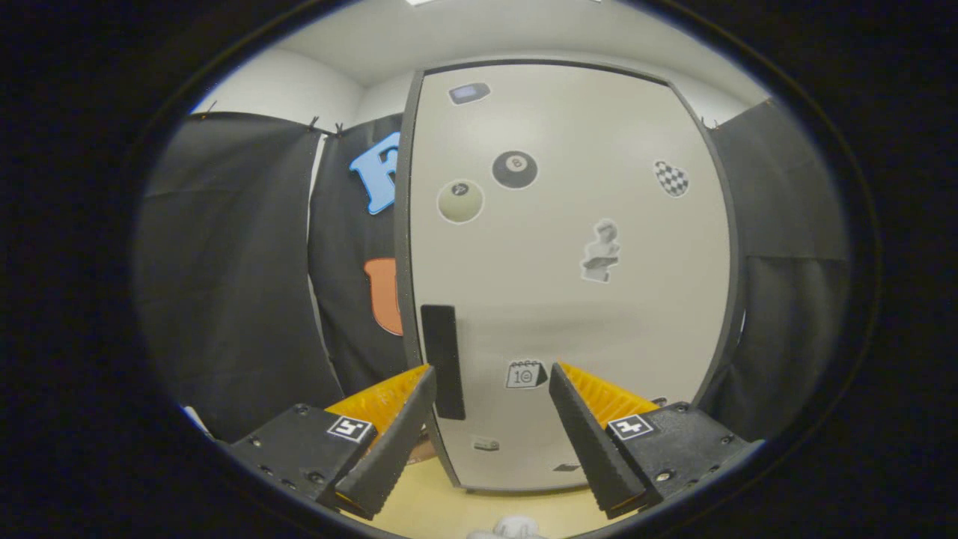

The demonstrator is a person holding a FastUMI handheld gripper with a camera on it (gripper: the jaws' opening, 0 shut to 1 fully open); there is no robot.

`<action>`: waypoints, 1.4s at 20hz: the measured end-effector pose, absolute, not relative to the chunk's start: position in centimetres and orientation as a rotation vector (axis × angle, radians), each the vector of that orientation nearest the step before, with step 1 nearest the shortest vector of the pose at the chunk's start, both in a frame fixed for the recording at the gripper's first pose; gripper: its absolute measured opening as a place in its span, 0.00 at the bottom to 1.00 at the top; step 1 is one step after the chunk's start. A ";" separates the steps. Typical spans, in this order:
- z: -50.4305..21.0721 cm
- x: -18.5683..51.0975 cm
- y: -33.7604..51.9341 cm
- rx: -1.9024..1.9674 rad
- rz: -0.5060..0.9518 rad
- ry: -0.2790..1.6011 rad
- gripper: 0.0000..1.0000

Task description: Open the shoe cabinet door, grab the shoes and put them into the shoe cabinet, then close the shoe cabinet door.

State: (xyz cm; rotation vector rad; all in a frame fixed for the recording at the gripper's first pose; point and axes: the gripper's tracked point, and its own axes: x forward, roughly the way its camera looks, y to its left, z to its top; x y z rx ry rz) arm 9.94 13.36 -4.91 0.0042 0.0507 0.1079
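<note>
A tall white shoe cabinet door (pixel 569 269) with a dark frame stands upright straight ahead, shut, covered with several stickers. Its dark vertical handle (pixel 443 361) sits along the door's left edge, just ahead of my left finger. My gripper (pixel 490 374) is open, its two fingers spread wide in front of the door's lower part, with nothing between them. The left fingertip (pixel 419 389) is close beside the handle; I cannot tell if it touches. A bit of a white shoe (pixel 513 528) shows on the floor below the fingers.
Black cloth walls (pixel 239 277) hang to the left and right of the cabinet. A pale yellow floor (pixel 426 494) runs under the fingers to the cabinet's base. A white room wall and ceiling rise behind.
</note>
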 end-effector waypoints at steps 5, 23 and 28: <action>-5.8 13.5 16.4 0.006 0.122 0.069 0.99; -6.5 15.8 16.7 0.015 0.064 0.102 0.32; -6.6 15.2 16.6 0.014 0.101 0.103 0.26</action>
